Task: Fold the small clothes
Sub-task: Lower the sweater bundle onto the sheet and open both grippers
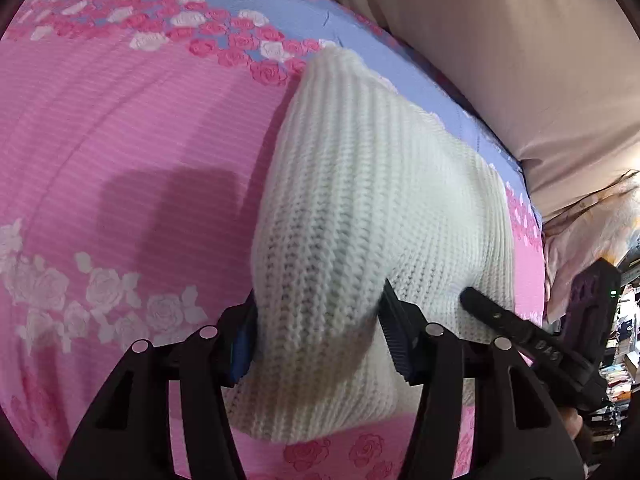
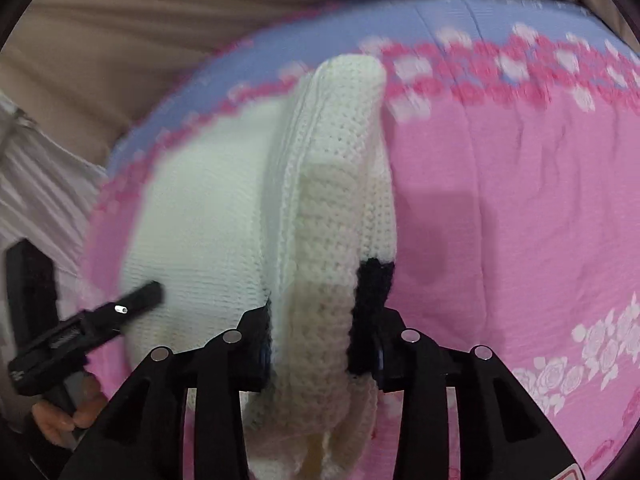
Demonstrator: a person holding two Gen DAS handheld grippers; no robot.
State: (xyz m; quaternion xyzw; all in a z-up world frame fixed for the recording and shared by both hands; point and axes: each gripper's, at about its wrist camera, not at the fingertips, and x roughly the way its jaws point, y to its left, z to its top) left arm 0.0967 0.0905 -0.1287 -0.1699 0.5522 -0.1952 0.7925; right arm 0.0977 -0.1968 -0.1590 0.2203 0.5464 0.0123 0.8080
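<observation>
A small white knitted sweater (image 1: 360,184) lies on a pink bed sheet (image 1: 120,140) with rose prints. My left gripper (image 1: 320,340) is shut on a bunched fold of the sweater at its near edge. My right gripper (image 2: 320,340) is shut on a thick ribbed edge of the sweater (image 2: 324,240), which has a black knitted patch (image 2: 372,292) by the right finger. The sweater's flat body (image 2: 200,220) spreads to the left. Each gripper shows in the other's view: the right one (image 1: 520,332) and the left one (image 2: 92,320), both beside the sweater.
The sheet has a blue band with pink and white roses (image 1: 240,12) at the far side. A beige headboard or wall (image 1: 520,60) rises behind the bed. Cluttered shelves (image 1: 624,340) stand at the right edge. Bare pink sheet (image 2: 520,220) lies right of the sweater.
</observation>
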